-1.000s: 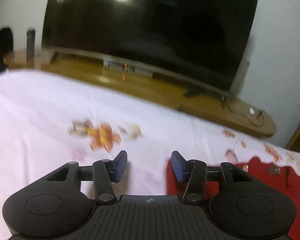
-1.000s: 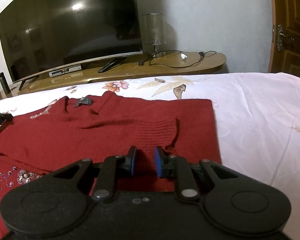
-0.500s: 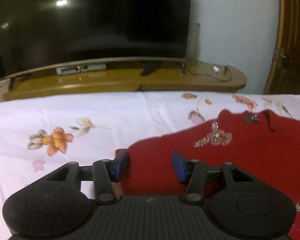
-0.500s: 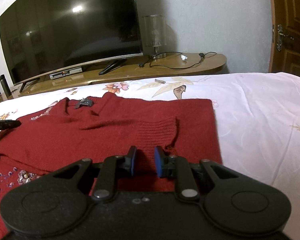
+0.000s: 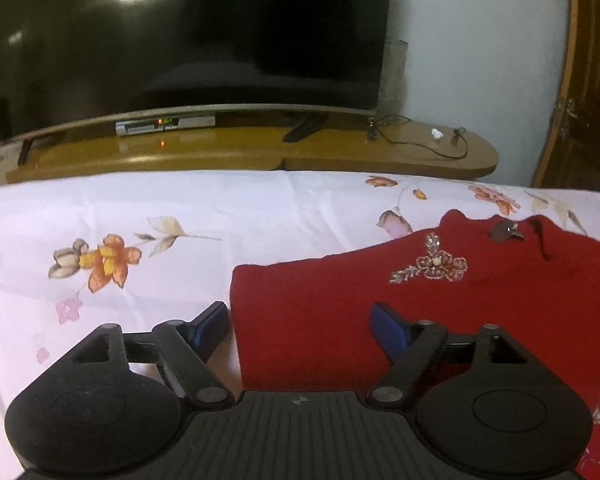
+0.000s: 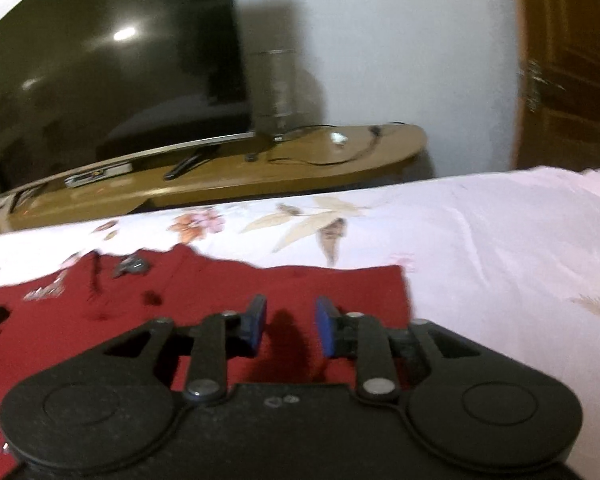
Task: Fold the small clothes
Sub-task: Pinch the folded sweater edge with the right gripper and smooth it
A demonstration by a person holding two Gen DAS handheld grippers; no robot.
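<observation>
A red knit sweater (image 5: 324,304) with a beaded flower ornament (image 5: 432,264) lies flat on the white flowered bedsheet (image 5: 140,216). My left gripper (image 5: 300,320) is open wide and empty, low over the sweater's left edge, its left finger off the cloth. In the right wrist view the sweater (image 6: 228,288) fills the lower left. My right gripper (image 6: 286,324) is open and empty, just above the sweater near its right edge. This view is blurred.
Beyond the bed's far edge stands a wooden TV bench (image 5: 260,152) with a large dark television (image 5: 188,36), a set-top box (image 5: 164,124), a glass vase (image 5: 394,72) and cables. A wooden door (image 5: 580,92) is at the right.
My left gripper has swung right over the sweater's left edge and opened wider. My right gripper has moved forward and down toward the sweater's far right part and opened wider.
</observation>
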